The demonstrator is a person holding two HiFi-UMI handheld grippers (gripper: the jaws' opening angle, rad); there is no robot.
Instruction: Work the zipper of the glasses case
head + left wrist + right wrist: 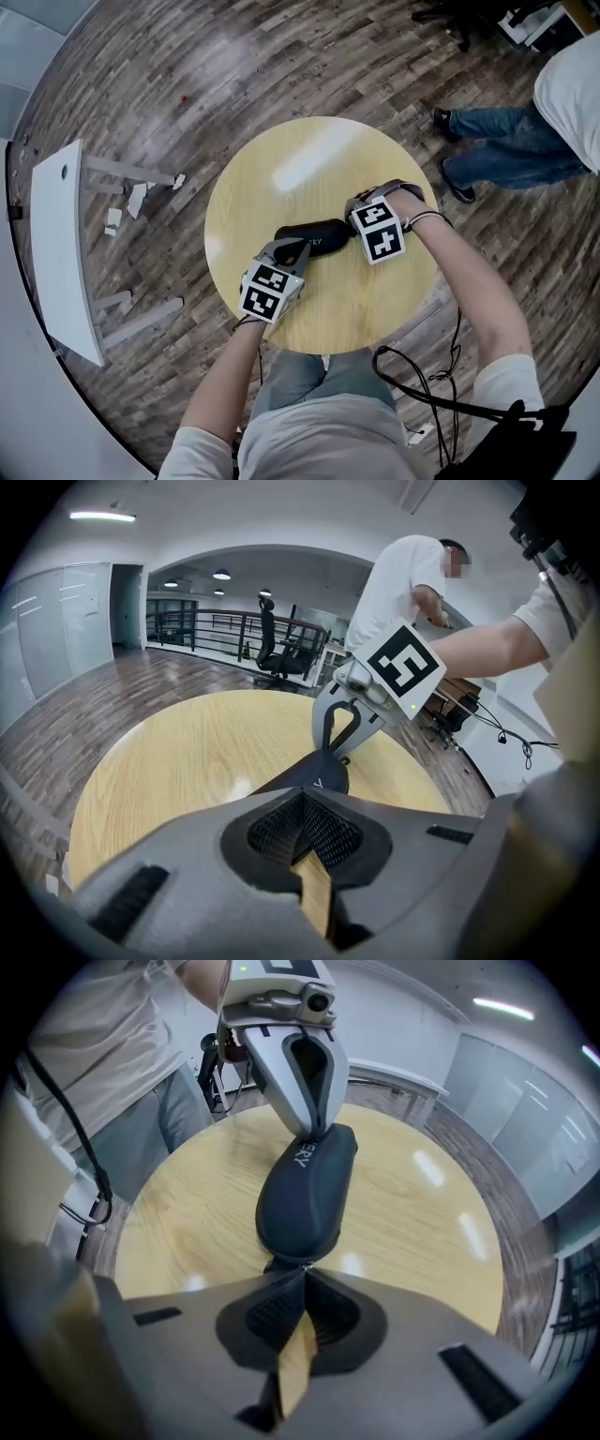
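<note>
Head view: the glasses case (314, 237), judged light, stiff and slippery, is flanked at the centre of the desk (281, 159) by the closed left claw (302, 249) at 8 o'clock and the closed right claw (352, 226) at 3 o'clock, where the zipper should be pinched.

Office (swivel chair (273, 641), glass partitions (56, 621))

I'm looking down on a round, pale-wood bench (309, 155) that stands on a dark plank floor (187, 66). To its left I see a long white board (64, 244) with grey bars (131, 171) beside it and white scraps (136, 199) nearby. A bystander in jeans (511, 155) and a white shirt is at the upper right, well apart from the bench. The left gripper view shows me a black office chair (278, 651) near a dark railing (202, 628).
</note>
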